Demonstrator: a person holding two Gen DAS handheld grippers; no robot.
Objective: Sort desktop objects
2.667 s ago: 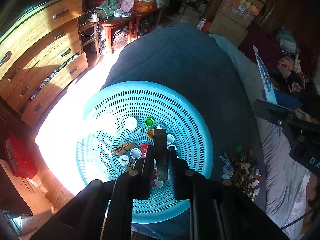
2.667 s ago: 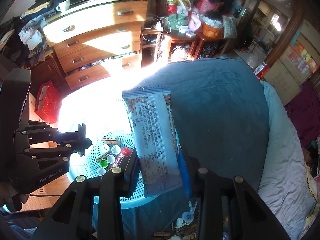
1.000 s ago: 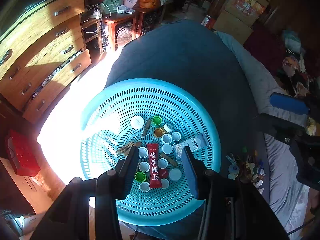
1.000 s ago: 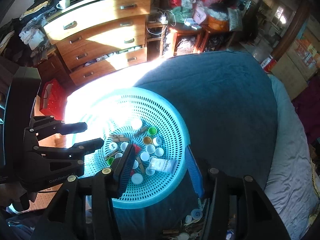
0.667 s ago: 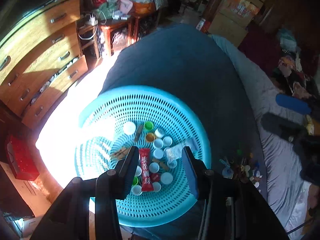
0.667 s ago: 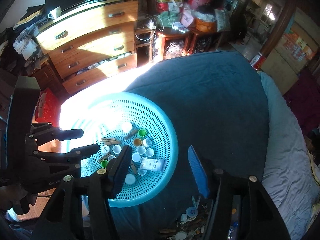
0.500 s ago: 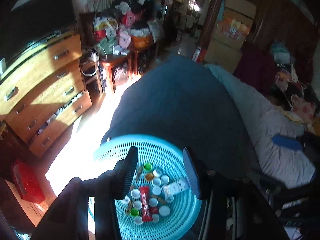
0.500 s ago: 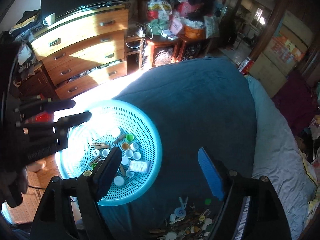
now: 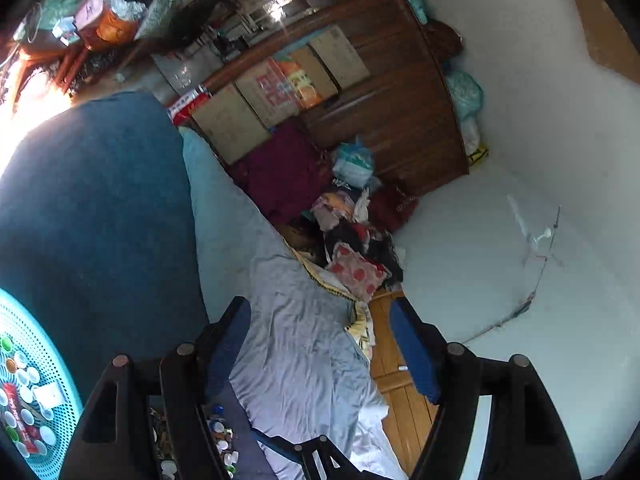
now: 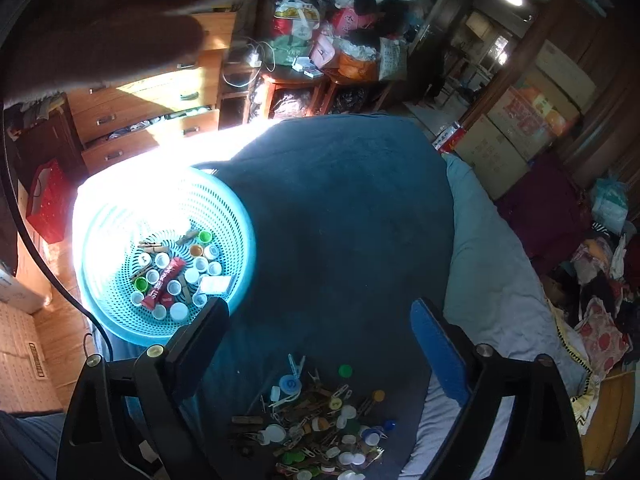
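A turquoise perforated basket [image 10: 120,216] sits on the dark blue blanket [image 10: 340,200]. It holds several bottle caps, wooden clothespins, a red sachet [image 10: 166,282] and a pale packet [image 10: 216,284]. A loose pile [image 10: 316,428] of caps, clips and clothespins lies on the blanket below the basket. My right gripper [image 10: 320,320] is open and empty, high above the pile. My left gripper [image 9: 320,328] is open and empty, swung to face the room's far side; the basket's edge [image 9: 60,380] shows at its lower left.
A wooden dresser [image 10: 160,92] with open drawers stands behind the basket. Cluttered side tables [image 10: 312,72], cardboard boxes [image 10: 520,120] and a clothes heap [image 10: 600,260] surround the bed. A grey sheet [image 10: 492,280] covers the right side. A dark sleeve [image 10: 100,20] fills the upper left.
Both grippers dropped their items into the basket, opened and rose. The left gripper swung right, away from the basket. The right gripper pulled back so the loose pile sits between its fingers.
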